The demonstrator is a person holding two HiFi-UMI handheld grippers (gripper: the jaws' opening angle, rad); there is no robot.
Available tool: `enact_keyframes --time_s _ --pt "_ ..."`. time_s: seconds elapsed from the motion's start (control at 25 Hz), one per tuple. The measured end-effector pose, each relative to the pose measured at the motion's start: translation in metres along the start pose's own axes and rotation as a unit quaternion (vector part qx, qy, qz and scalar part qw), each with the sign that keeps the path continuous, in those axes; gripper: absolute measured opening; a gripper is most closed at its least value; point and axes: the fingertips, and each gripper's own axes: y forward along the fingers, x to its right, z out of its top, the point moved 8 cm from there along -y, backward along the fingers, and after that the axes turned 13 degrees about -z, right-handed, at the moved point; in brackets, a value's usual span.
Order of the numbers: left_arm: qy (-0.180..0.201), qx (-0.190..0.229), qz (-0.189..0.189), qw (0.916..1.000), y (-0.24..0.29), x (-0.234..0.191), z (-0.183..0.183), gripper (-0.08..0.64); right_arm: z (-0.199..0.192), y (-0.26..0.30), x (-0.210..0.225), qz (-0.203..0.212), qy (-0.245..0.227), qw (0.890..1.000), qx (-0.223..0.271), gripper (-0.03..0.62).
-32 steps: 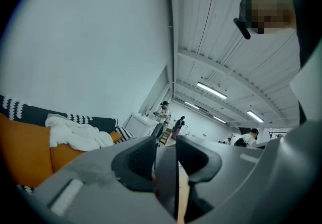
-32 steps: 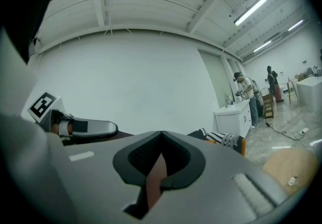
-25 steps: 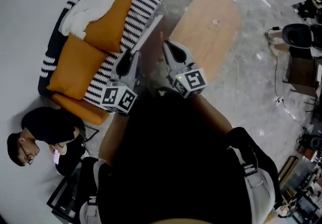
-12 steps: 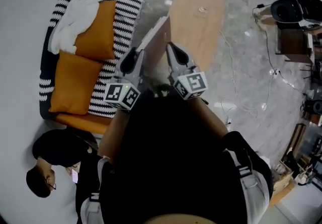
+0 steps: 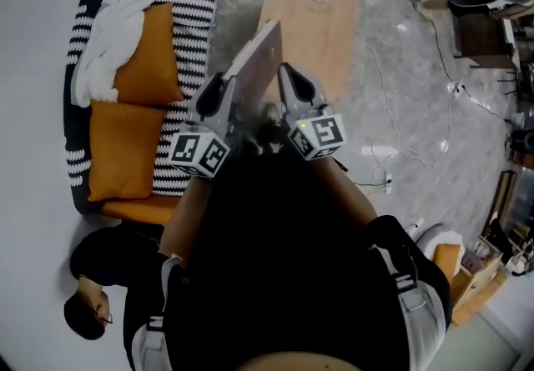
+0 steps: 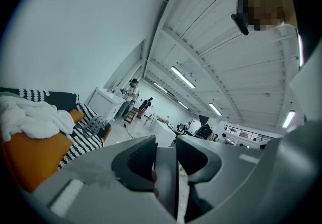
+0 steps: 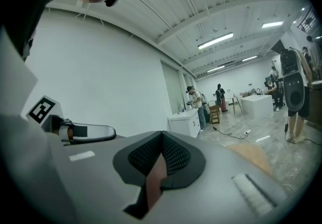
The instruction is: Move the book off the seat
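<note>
A: Book (image 5: 257, 57) position?
B: Held on edge in the air, between the striped sofa (image 5: 193, 19) at left and the wooden bench (image 5: 317, 11) at far right.
A: Grip?
B: Left gripper (image 6: 166, 153) and right gripper (image 7: 160, 153) are each clamped narrow on its thin edge. Near end hidden behind grippers and torso; cover unreadable.

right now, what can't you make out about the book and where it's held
- Cover and title of the book: the head view shows it tilted and too small, and both gripper views show only a thin edge.
- Near end of the book: in the head view, hidden behind the left gripper, the right gripper and the person's dark top.
- Far end of the sofa: cut off by the head view's top edge.
</note>
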Motion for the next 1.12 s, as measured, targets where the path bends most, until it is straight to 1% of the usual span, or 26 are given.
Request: enact_keyframes --time_s 0.28,0.44,0.72,0.92,1.12 --pt "-0.002 -0.002 0.011 0.9999 0.030 0.003 -0.004 0.137 0.006 0.009 0.034 0.000 0.009 1.000 0.009 0.008" --pt "0.006 -0.005 0.011 0.9999 0.053 0.007 -0.005 0.137 0.012 0.017 0.056 -0.001 0.015 1.000 0.013 0.008" --pt "0.000 -0.007 0.019 0.9998 0.088 0.005 -0.012 0.137 0.014 0.033 0.090 0.005 0.026 1.000 0.011 0.008" --pt "0.001 -0.007 0.034 0.9994 0.115 0.007 -0.016 0.137 0.016 0.045 0.118 0.010 0.035 0.999 0.003 0.008" --pt "0.002 -0.003 0.042 0.9991 0.137 0.007 -0.023 0.137 0.014 0.056 0.143 0.024 0.042 0.999 -0.003 0.008"
